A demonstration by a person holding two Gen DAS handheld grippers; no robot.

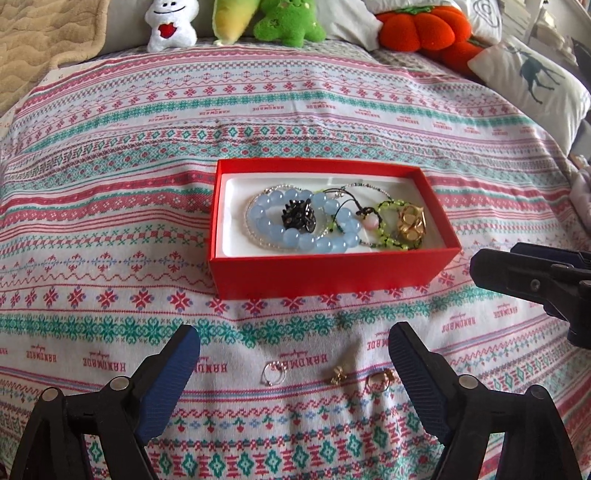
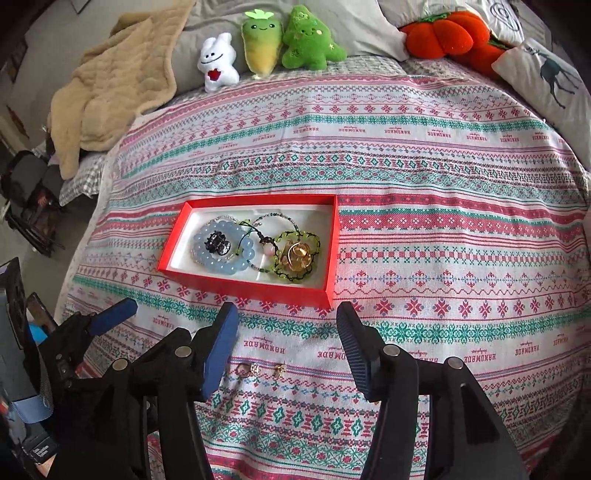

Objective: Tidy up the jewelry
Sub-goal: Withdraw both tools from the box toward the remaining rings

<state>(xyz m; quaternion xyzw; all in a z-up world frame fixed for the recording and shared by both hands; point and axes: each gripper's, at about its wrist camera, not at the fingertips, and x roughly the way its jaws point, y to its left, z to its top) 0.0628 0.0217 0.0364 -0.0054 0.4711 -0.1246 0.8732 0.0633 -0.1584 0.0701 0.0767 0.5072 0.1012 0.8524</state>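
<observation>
A red box (image 1: pixel 325 271) (image 2: pixel 247 290) with a white lining sits on the patterned bedspread. It holds a blue bead bracelet (image 1: pixel 332 242) (image 2: pixel 218 264), a black brooch (image 1: pixel 297 218) (image 2: pixel 218 243), a green bead bracelet (image 1: pixel 384 225) (image 2: pixel 314 240) and a gold piece (image 1: pixel 410 223) (image 2: pixel 297 258). Three small rings lie on the cloth in front of the box: a silver ring (image 1: pixel 274 372), a gold one (image 1: pixel 338 374) (image 2: pixel 279 369) and another gold ring (image 1: pixel 380 378) (image 2: pixel 248 369). My left gripper (image 1: pixel 293 365) is open and empty above them. My right gripper (image 2: pixel 286 347) is open and empty.
Plush toys (image 1: pixel 170 26) (image 2: pixel 310 37), an orange pumpkin cushion (image 1: pixel 424 27) (image 2: pixel 439 33) and a deer pillow (image 1: pixel 535 81) line the far side. A beige blanket (image 2: pixel 110 96) lies at the back left. The right gripper shows in the left wrist view (image 1: pixel 532 280).
</observation>
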